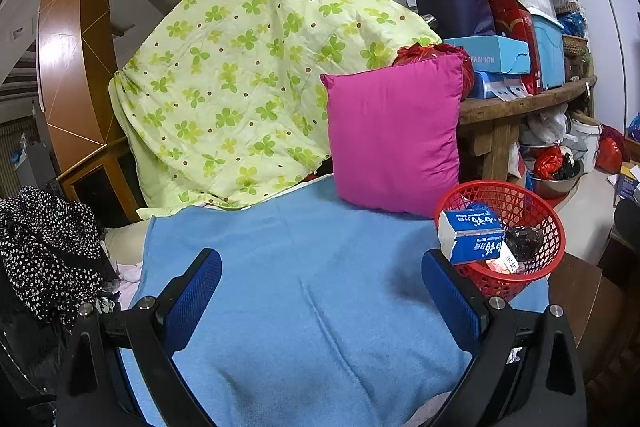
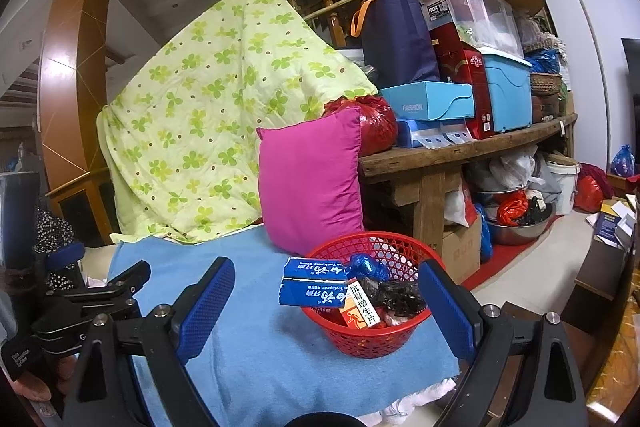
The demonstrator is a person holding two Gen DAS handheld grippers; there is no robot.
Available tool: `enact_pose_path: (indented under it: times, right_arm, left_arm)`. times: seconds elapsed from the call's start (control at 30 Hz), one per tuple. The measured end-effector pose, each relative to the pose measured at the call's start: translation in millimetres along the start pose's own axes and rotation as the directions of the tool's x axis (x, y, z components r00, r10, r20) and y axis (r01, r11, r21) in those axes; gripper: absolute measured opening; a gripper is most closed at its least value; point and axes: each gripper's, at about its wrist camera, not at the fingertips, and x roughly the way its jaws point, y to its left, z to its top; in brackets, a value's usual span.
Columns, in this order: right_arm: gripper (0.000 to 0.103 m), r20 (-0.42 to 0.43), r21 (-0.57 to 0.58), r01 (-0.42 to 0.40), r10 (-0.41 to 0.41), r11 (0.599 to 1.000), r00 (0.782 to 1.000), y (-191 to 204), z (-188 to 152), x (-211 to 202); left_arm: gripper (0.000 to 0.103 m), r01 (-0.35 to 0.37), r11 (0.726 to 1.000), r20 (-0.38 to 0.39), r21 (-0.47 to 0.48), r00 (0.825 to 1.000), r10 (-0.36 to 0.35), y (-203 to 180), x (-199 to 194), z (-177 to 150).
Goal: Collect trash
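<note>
A red mesh basket (image 2: 372, 337) (image 1: 532, 205) stands on the blue towel (image 2: 256, 351) (image 1: 304, 291), at its right end. Sticking out of it are a blue-and-white toothpaste box (image 2: 314, 283) (image 1: 470, 233), a small orange-and-white medicine box (image 2: 360, 307), a blue foil wrapper (image 2: 366, 265) and a crumpled black bag (image 2: 400, 293) (image 1: 524, 241). My right gripper (image 2: 326, 299) is open, its blue fingers either side of the basket's near rim, touching nothing. My left gripper (image 1: 320, 291) is open over the bare towel, with the basket beyond its right finger. The left gripper (image 2: 96, 291) also shows at the right wrist view's left edge.
A magenta cushion (image 2: 310, 179) leans behind the basket against a green clover quilt (image 2: 200, 115). A wooden bench (image 2: 460, 155) at right is stacked with boxes and bags, with bowls and bags underneath. Spotted dark clothing (image 1: 48, 247) lies left of the towel. Tiled floor (image 2: 560, 255) lies beyond.
</note>
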Motion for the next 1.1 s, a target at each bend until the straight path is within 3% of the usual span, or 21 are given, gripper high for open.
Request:
enact_pose_path:
  times: [1.1]
  right_arm:
    - [0.095,-0.050,-0.003,0.040,-0.040,0.999,0.998,9.4,-1.6,9.7]
  left_arm:
    - [0.100,0.031,1.000,0.003,0.000,1.000,-0.031,5.5,-1.5,-1.6]
